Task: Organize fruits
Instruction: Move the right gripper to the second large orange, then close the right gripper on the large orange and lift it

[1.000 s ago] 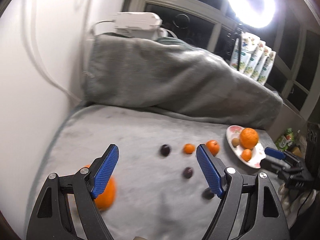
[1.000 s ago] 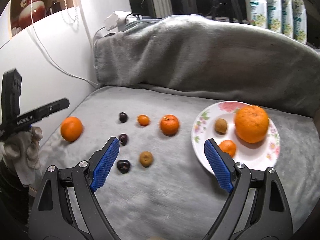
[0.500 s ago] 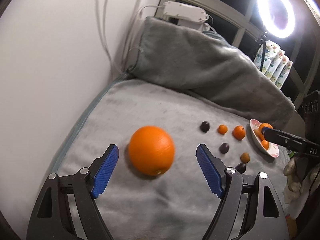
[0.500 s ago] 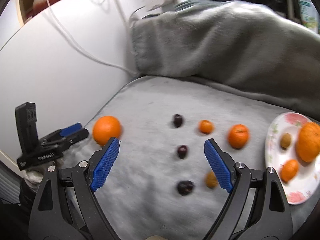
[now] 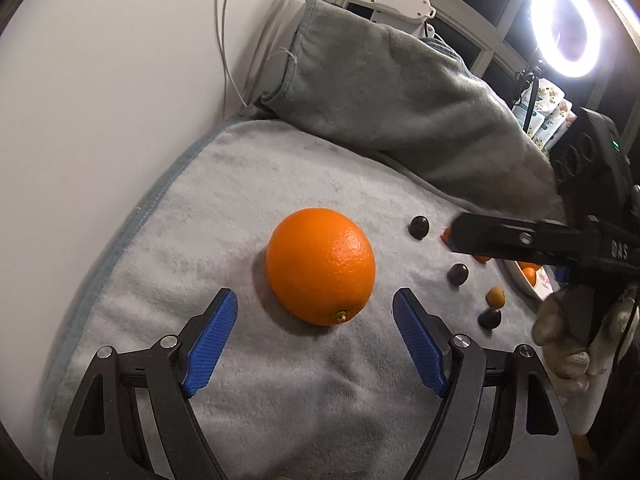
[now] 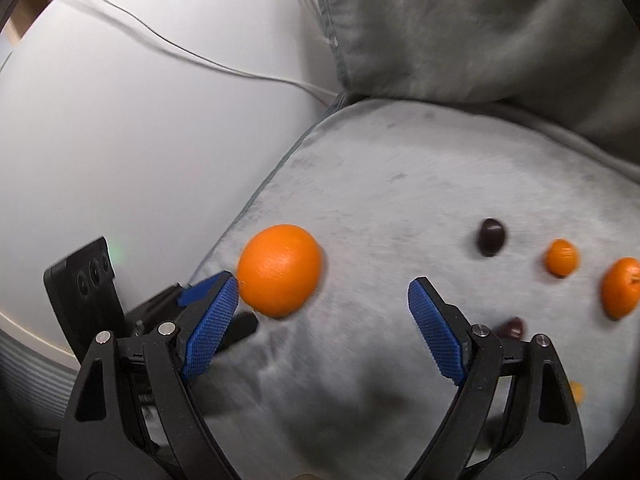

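Observation:
A large orange (image 5: 321,265) lies on the grey blanket (image 5: 280,184), just ahead of my open left gripper (image 5: 316,312), between its blue pads but apart from them. It also shows in the right wrist view (image 6: 279,270), ahead and left of my open, empty right gripper (image 6: 322,300). Dark plums (image 5: 419,227) (image 5: 457,274) (image 5: 490,317), a small brownish fruit (image 5: 496,296) and small tangerines (image 6: 562,258) (image 6: 621,287) lie to the right. The plate (image 5: 532,282) with fruit is mostly hidden behind the right gripper's body (image 5: 520,240).
A white wall (image 5: 100,100) with hanging cables borders the blanket on the left. A folded grey blanket (image 5: 400,92) is heaped at the back. A ring light (image 5: 565,32) shines at the upper right. A gloved hand (image 5: 568,332) holds the right gripper.
My left gripper has swung left and closed in on the large orange, now centred between its pads. My right gripper has also swung left; the plate has left its view.

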{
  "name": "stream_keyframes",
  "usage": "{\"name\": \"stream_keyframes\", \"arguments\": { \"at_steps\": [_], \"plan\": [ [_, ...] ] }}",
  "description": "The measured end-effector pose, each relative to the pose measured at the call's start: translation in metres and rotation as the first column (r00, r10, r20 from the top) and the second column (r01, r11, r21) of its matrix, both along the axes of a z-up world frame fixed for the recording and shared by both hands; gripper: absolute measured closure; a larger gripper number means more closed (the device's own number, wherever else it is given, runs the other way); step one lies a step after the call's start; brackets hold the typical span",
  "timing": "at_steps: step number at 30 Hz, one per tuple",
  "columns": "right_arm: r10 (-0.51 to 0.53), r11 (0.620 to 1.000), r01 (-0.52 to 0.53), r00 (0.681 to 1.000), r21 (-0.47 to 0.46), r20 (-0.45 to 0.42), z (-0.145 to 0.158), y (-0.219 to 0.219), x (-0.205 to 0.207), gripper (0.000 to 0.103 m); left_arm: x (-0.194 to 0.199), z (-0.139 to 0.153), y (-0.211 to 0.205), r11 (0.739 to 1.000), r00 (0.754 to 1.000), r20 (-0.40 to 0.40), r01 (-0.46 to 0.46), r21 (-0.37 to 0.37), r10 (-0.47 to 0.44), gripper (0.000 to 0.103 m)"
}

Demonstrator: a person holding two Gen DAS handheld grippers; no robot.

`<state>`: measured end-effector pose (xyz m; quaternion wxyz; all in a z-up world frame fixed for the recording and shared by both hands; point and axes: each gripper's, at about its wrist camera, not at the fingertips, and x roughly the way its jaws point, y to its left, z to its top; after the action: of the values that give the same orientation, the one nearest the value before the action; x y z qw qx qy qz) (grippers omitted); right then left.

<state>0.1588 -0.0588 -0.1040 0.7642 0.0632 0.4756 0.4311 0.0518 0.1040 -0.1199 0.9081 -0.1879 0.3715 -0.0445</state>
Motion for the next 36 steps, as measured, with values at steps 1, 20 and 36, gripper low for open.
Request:
{"name": "stream_keyframes", "arguments": {
  "at_steps": [1,20,36],
  "plan": [
    [0.006,1.000,-0.006,1.000,0.009,-0.020,-0.003,0.004,0.003,0.014,0.001,-0.001,0.000,1.000,1.000,-0.003,0.004,-0.003,-0.004,0.023],
    [0.057,0.996,-0.040,0.973,0.078,-0.222,-0.037,0.049,0.020,0.026,0.019,-0.013,0.005,0.997,0.998,-0.049,0.035,-0.068,-0.039,0.025],
    [0.071,0.995,-0.053,0.973,0.089,-0.218,-0.034,0.055,0.012,0.038,0.019,-0.014,-0.003,0.999,0.998,-0.056,0.030,-0.036,-0.032,0.041]
  ]
}}
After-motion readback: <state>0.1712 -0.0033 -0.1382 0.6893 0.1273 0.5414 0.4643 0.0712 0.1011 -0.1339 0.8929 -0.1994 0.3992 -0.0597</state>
